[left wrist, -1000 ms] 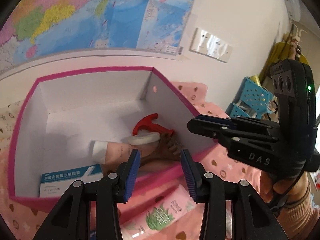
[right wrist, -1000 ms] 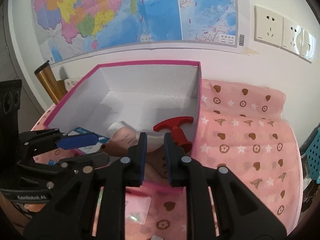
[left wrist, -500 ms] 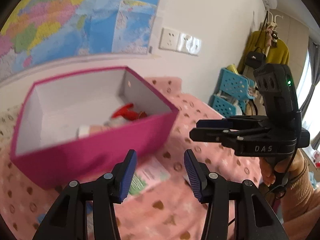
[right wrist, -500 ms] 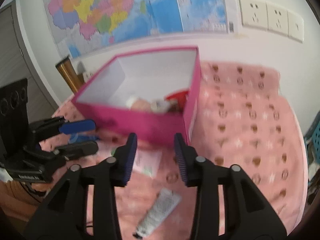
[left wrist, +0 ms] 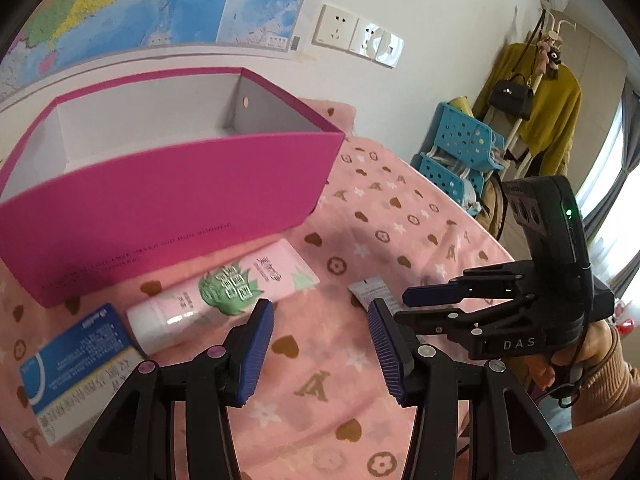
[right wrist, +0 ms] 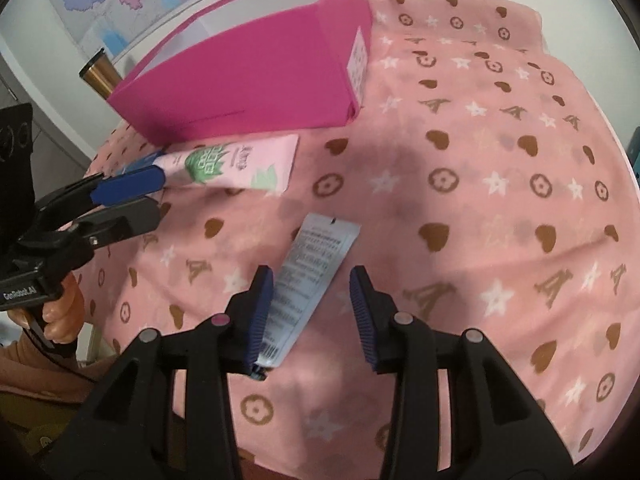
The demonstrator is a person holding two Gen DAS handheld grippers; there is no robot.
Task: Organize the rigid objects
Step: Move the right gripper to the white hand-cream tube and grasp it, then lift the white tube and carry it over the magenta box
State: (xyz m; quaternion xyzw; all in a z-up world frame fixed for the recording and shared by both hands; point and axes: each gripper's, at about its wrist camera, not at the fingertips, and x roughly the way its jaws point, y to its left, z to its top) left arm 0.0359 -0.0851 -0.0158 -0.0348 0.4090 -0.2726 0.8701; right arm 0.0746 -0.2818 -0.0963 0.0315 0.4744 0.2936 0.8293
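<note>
Straddling the grey tube (right wrist: 310,280), the right gripper (right wrist: 312,312) is open, empty; off-centre fingers (right wrist: 260,312) could nudge it aside.

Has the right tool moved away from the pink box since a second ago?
Yes. The right tool has pulled back from over the pink box and dropped toward the blanket, jaws just opened, now straddling the grey tube.

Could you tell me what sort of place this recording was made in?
Most likely a room in a home, perhaps a bedroom. A yellow sweater and black handbag hang on a coat rack, a map is on the wall, and a pink patterned blanket covers the work surface.
</note>
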